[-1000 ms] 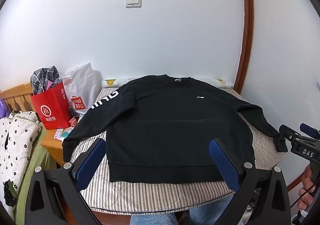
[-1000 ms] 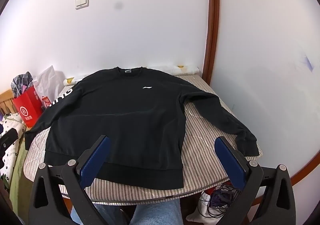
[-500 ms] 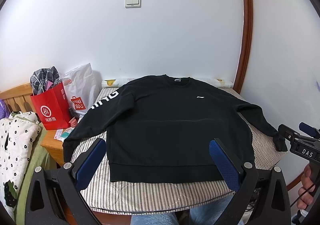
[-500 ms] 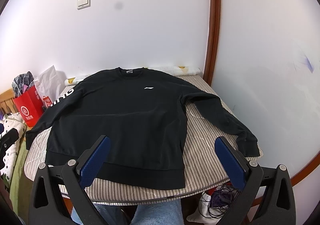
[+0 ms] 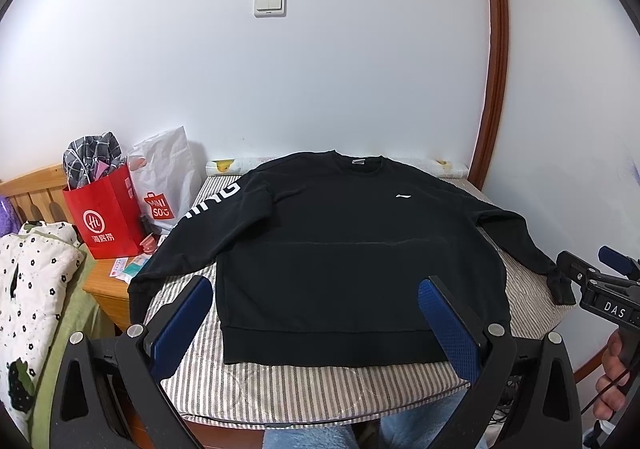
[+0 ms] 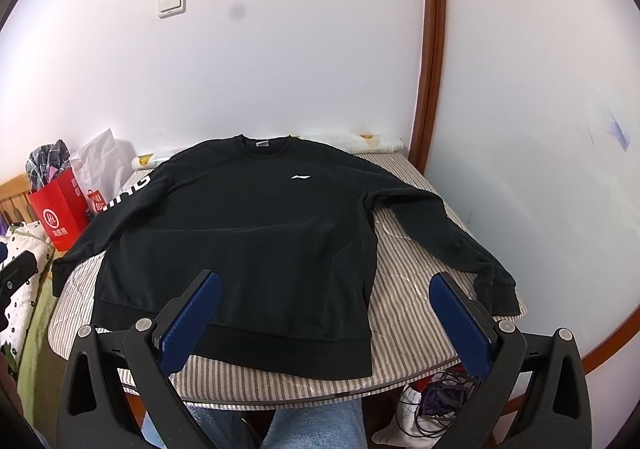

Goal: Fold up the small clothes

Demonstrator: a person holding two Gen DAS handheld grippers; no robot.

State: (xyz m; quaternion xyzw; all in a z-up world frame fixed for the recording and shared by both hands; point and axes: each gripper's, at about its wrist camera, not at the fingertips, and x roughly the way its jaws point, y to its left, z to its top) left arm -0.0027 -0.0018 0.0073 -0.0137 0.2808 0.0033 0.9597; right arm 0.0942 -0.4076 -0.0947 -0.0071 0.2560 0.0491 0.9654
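Observation:
A black sweatshirt point(image 5: 352, 249) lies flat, front up, on a striped table pad point(image 5: 320, 389), both sleeves spread out; it also shows in the right wrist view point(image 6: 248, 241). Its left sleeve has white letters point(image 5: 216, 201) and its right cuff point(image 6: 496, 289) reaches the pad's right edge. My left gripper point(image 5: 316, 325) is open and empty, above the near hem. My right gripper point(image 6: 324, 317) is open and empty, above the hem's right part. The right gripper also shows at the edge of the left wrist view point(image 5: 600, 289).
A red paper bag point(image 5: 104, 217) and a white plastic bag point(image 5: 164, 181) stand on a wooden stand at the left. A floral quilt point(image 5: 28, 289) lies at far left. A wooden door frame point(image 6: 432, 49) runs up the wall. Cables and socks point(image 6: 432, 405) lie under the table.
Both grippers have shifted very slightly; the sweatshirt has not moved and both stay open.

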